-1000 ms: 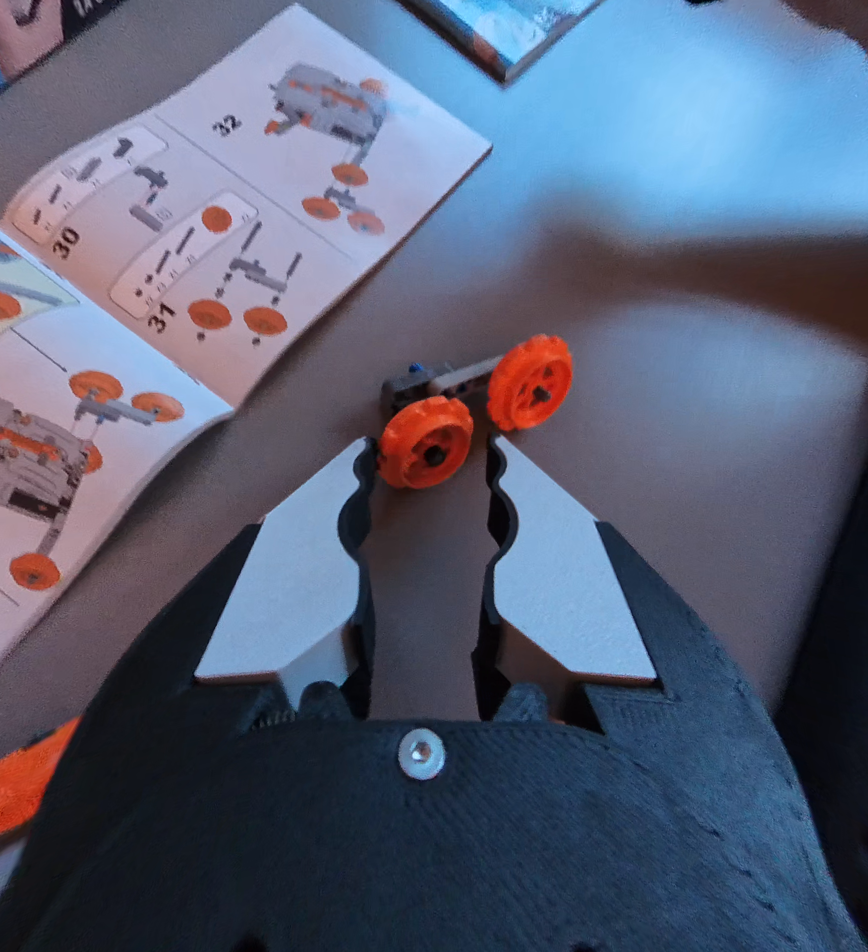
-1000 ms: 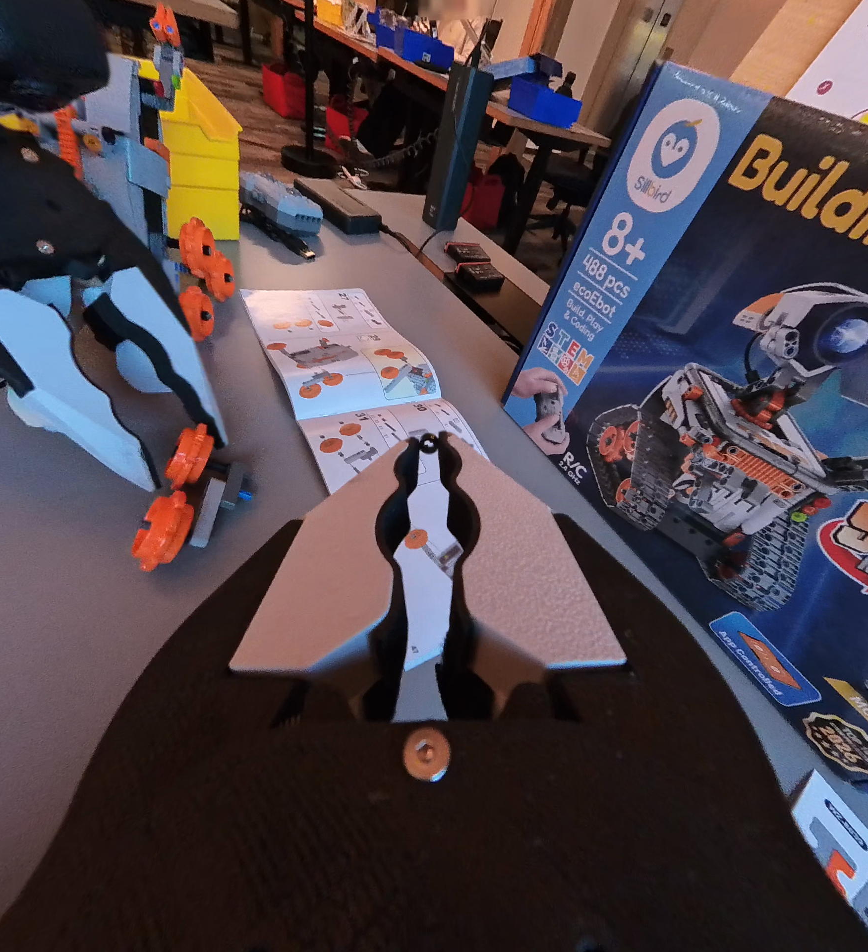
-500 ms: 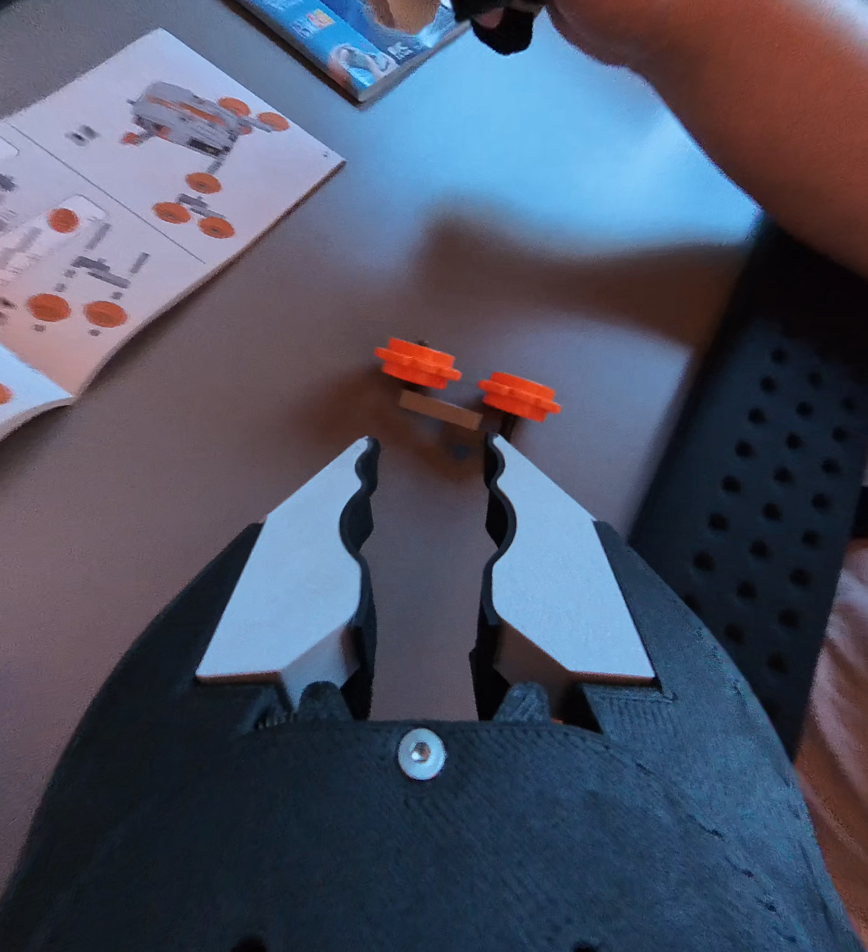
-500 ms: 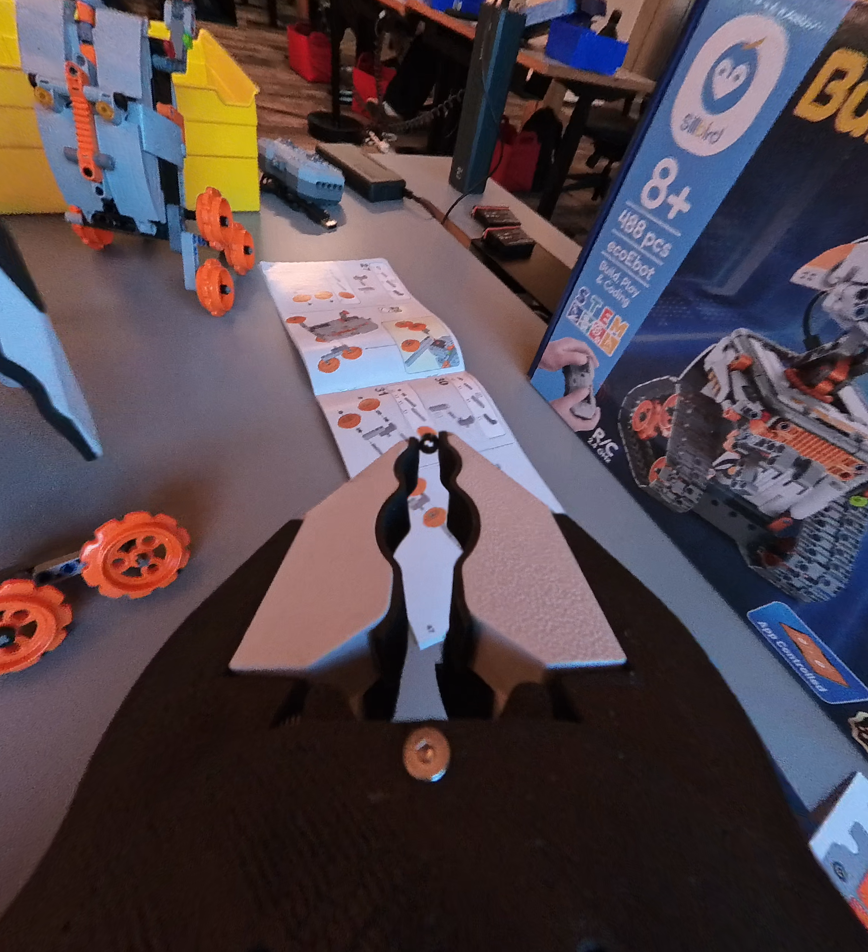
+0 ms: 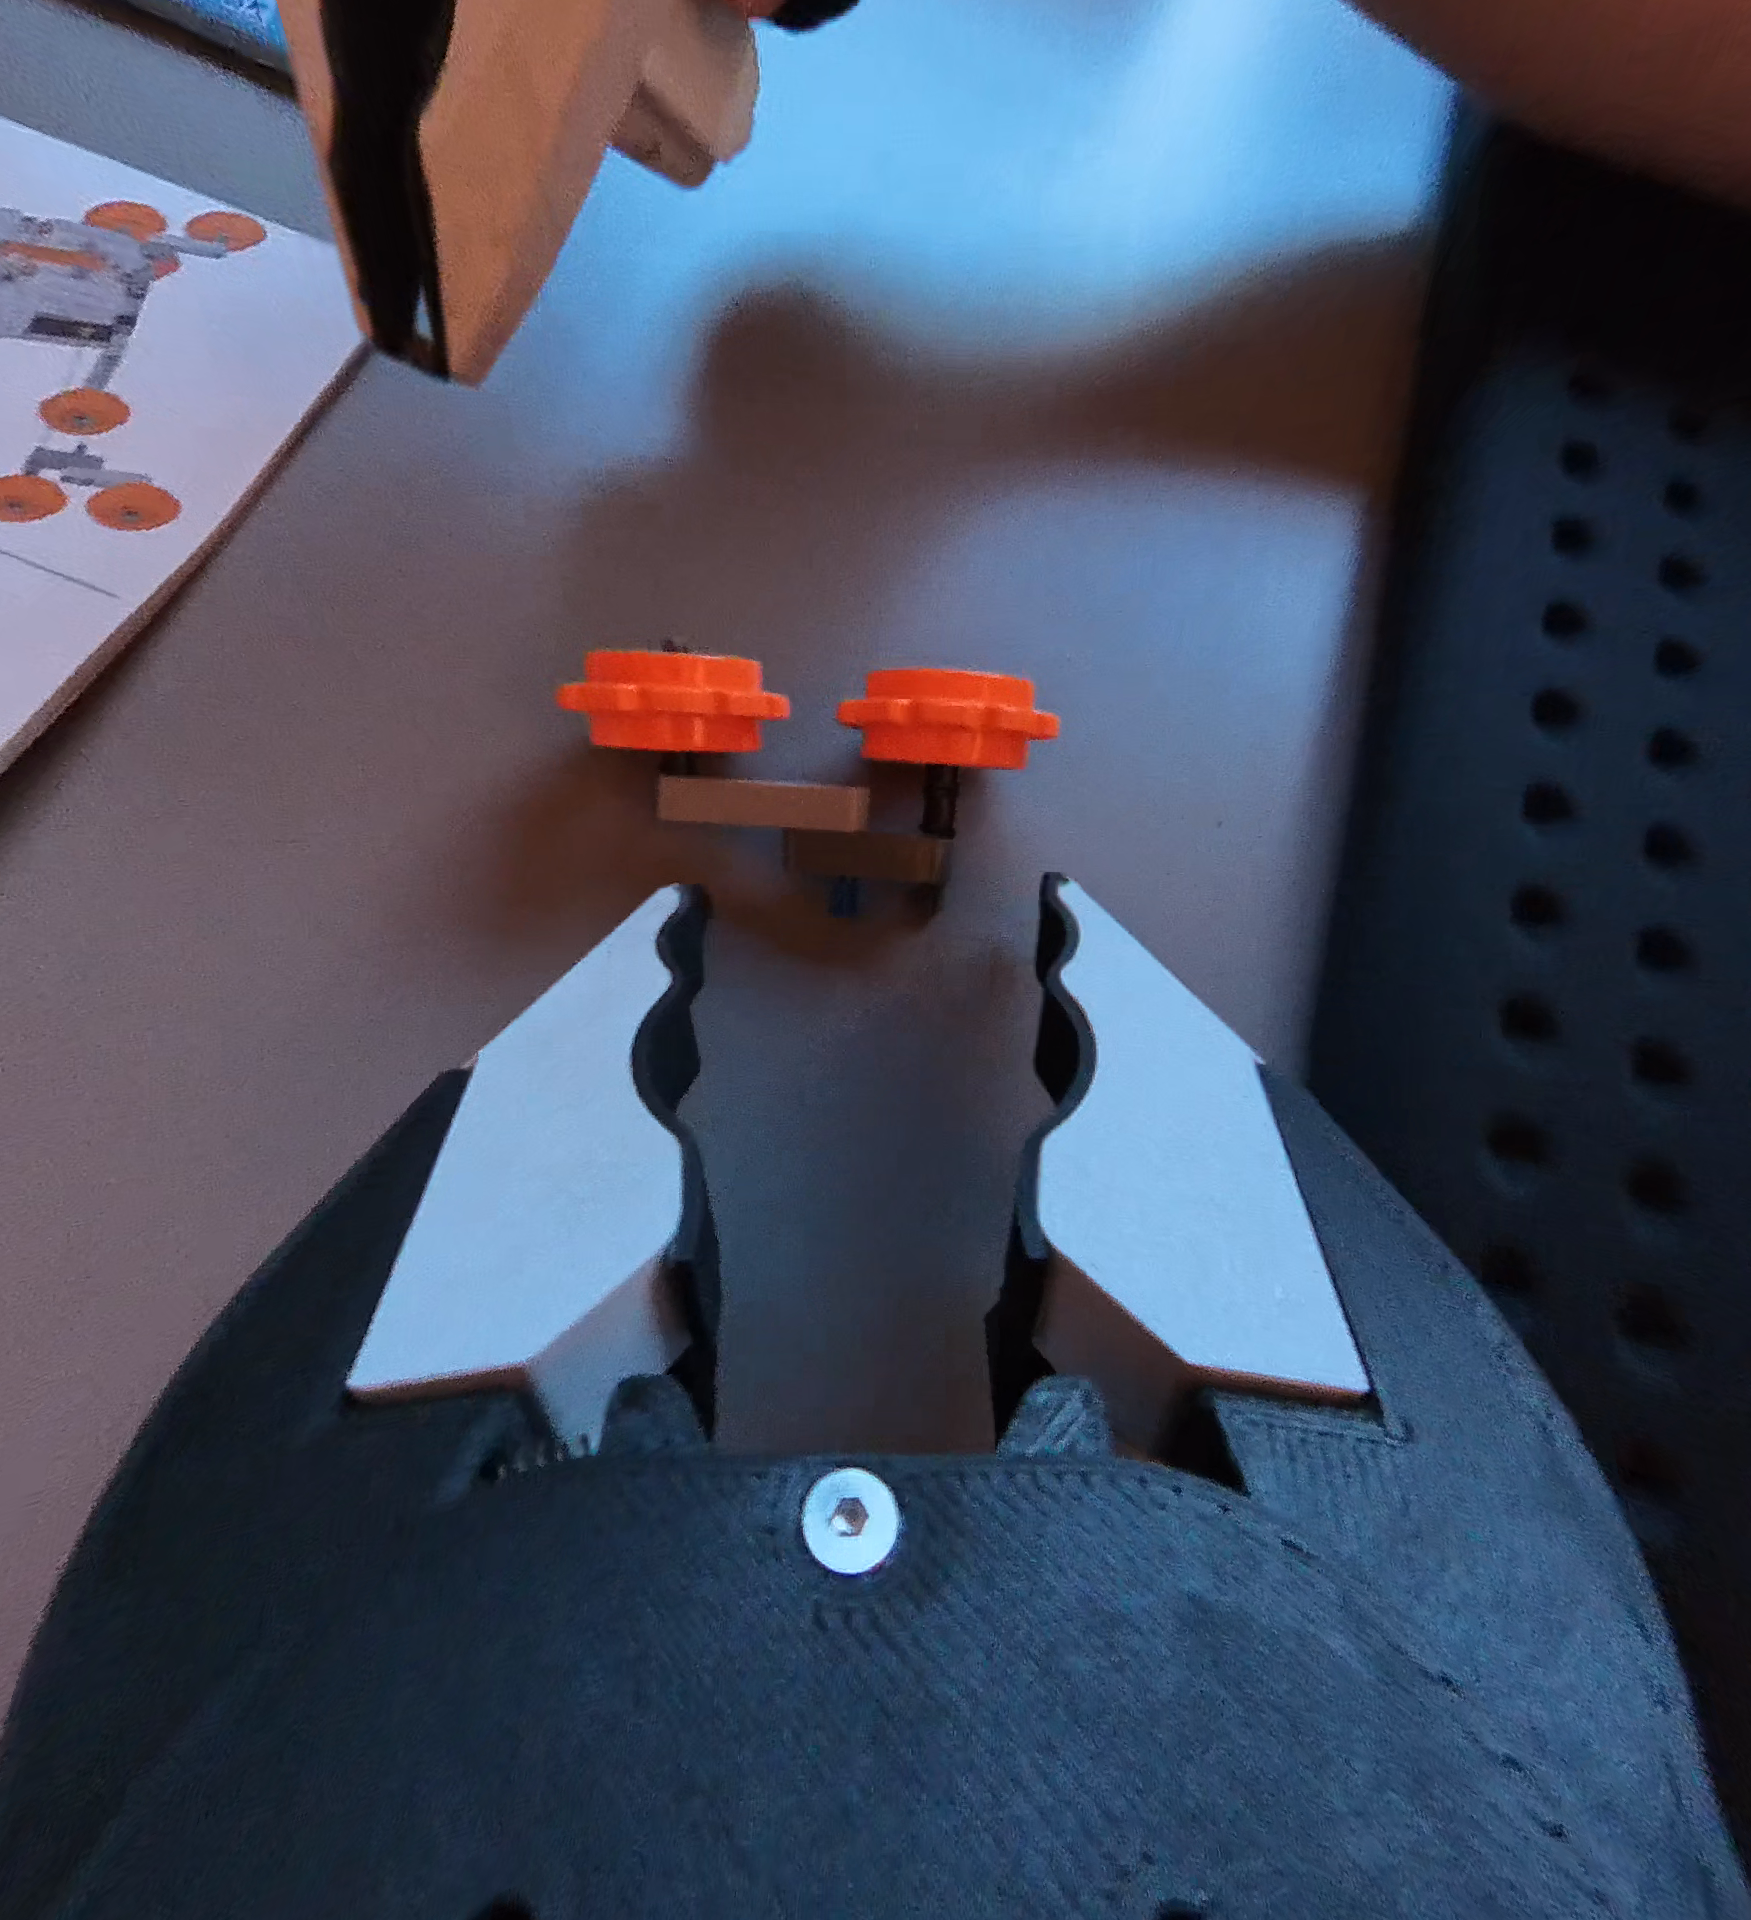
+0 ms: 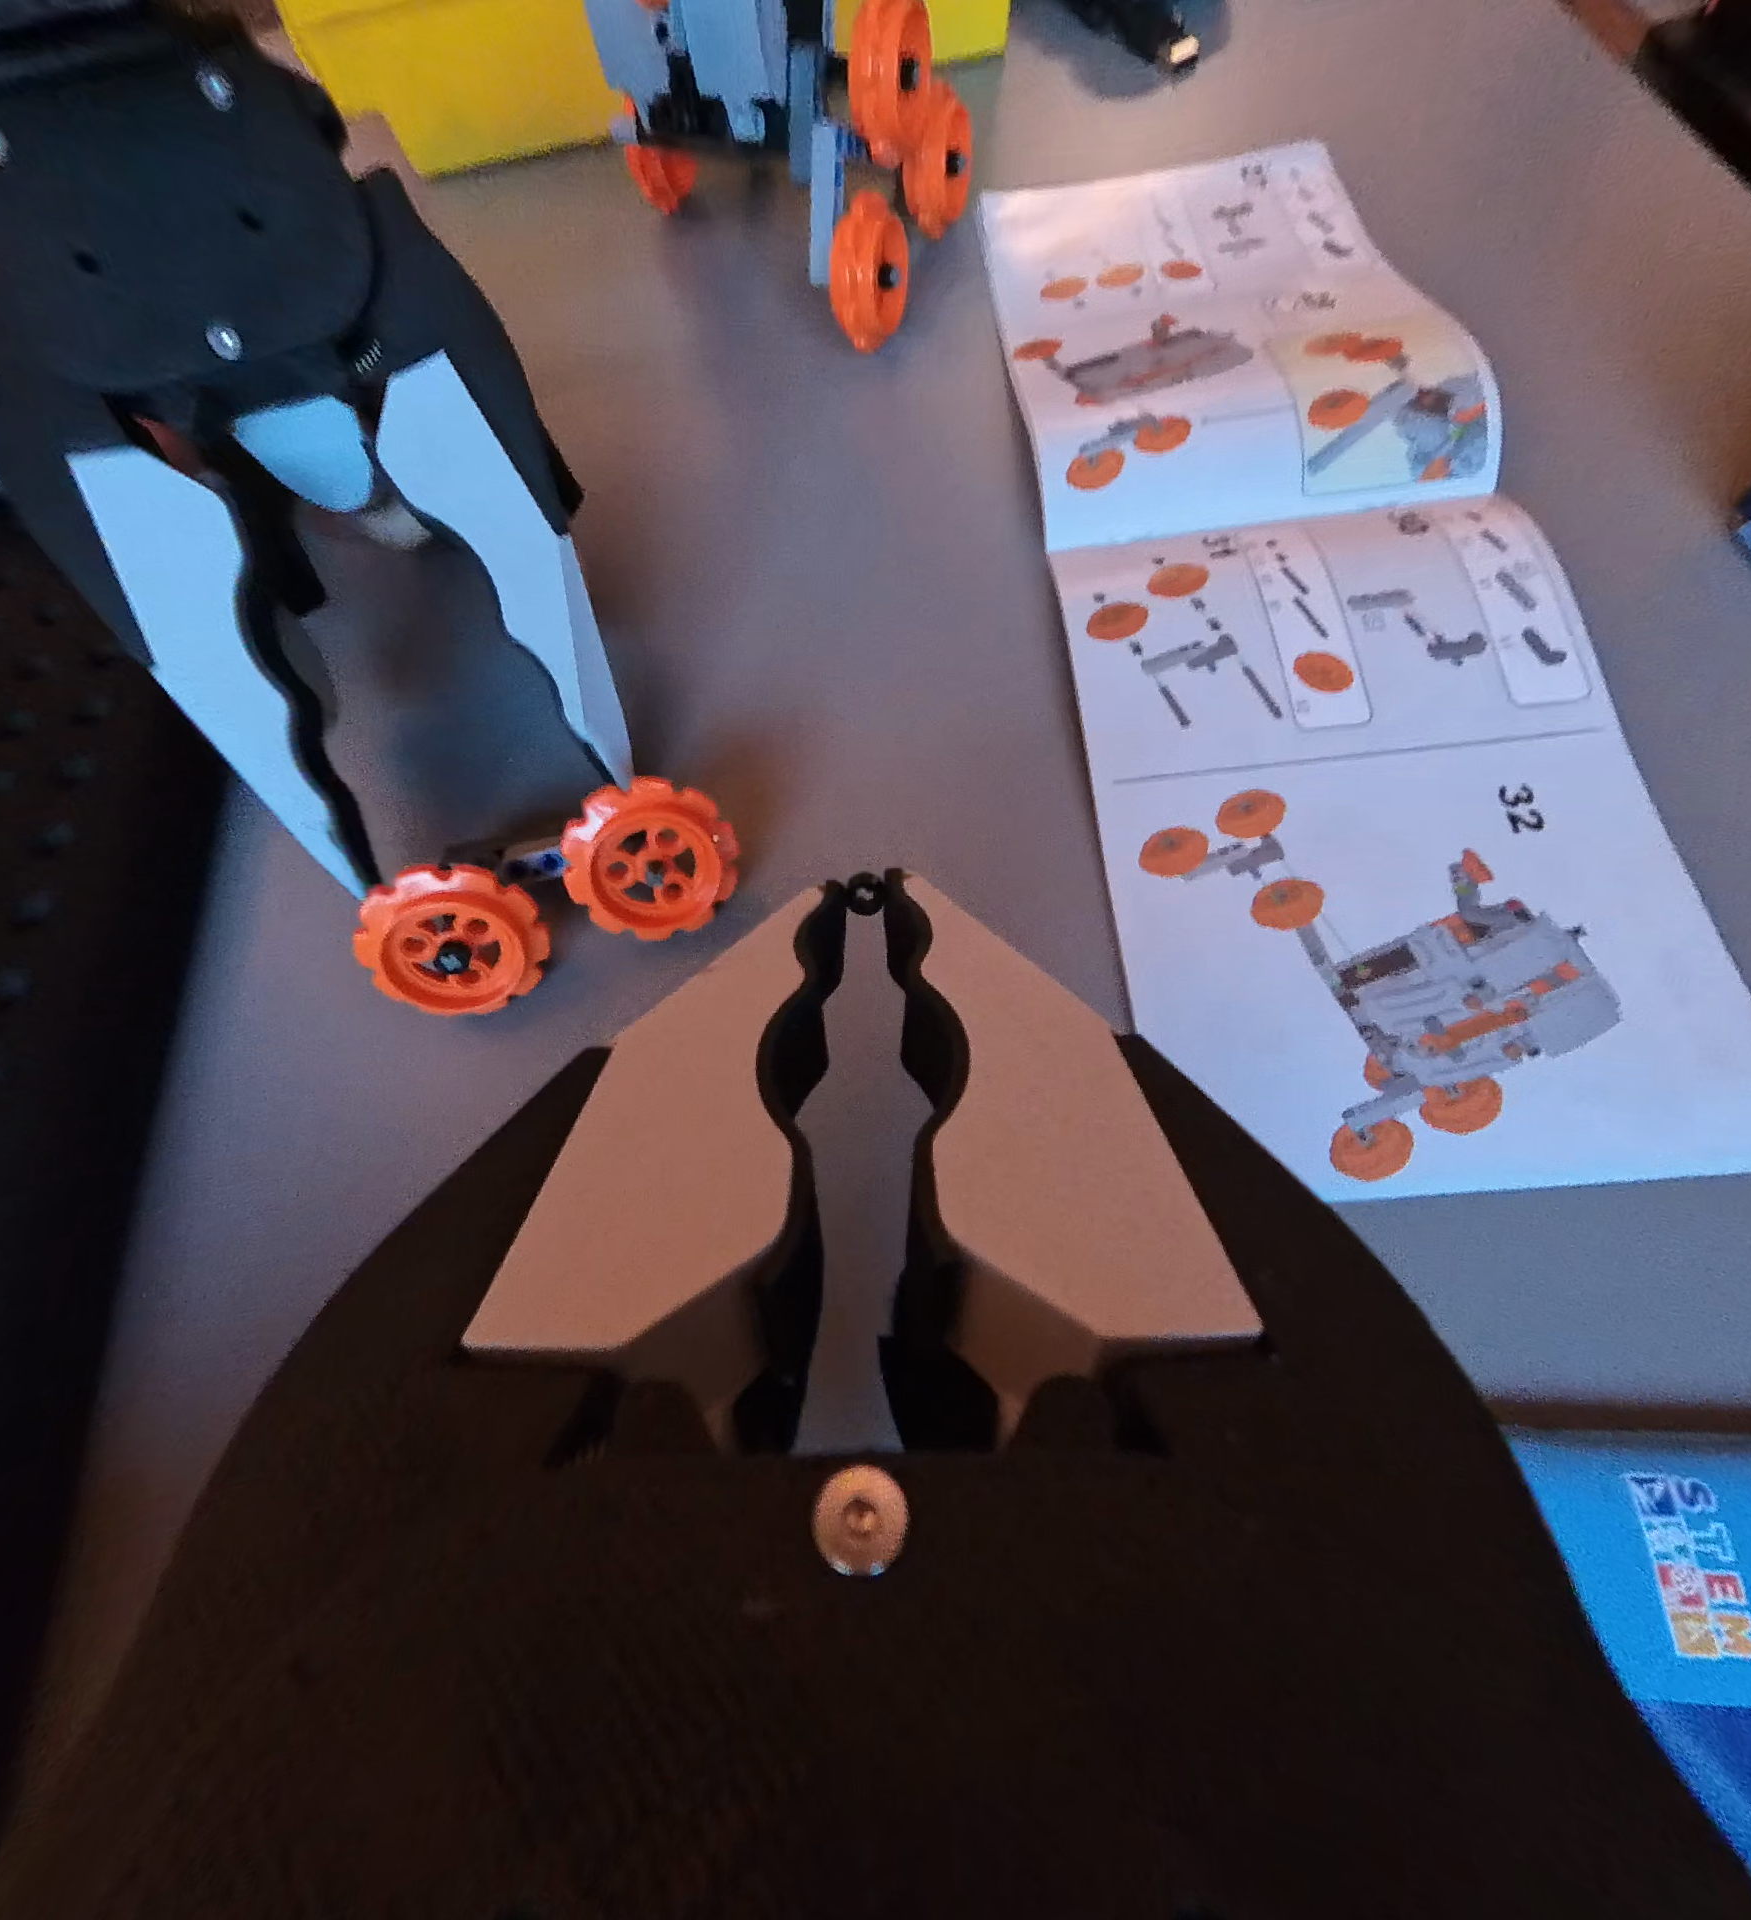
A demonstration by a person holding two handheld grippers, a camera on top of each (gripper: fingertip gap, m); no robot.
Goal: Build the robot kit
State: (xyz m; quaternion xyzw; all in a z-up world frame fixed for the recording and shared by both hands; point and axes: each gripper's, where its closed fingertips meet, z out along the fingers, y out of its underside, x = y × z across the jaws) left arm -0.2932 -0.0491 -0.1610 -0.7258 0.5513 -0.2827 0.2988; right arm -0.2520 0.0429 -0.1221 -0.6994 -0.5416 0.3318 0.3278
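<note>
Left tongs [image 5: 866, 899] wide, straddling wheel pair [image 5: 809, 774] on bench [image 5: 227, 935]; right tongs [image 6: 863, 891] pinching small black pin [image 6: 863, 894] (nearly closed).

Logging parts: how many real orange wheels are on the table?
6: two on the small axle piece at the left claw, four on the grey model behind; more may be hidden.

Each gripper, left gripper [image 5: 869, 894] and right gripper [image 6: 863, 891] alike, has a black, layered printed body, pale wedge-shaped fingers [image 5: 559, 1153] with wavy black inner pads, and one silver hex screw [image 5: 849, 1520] at the centre.
</note>
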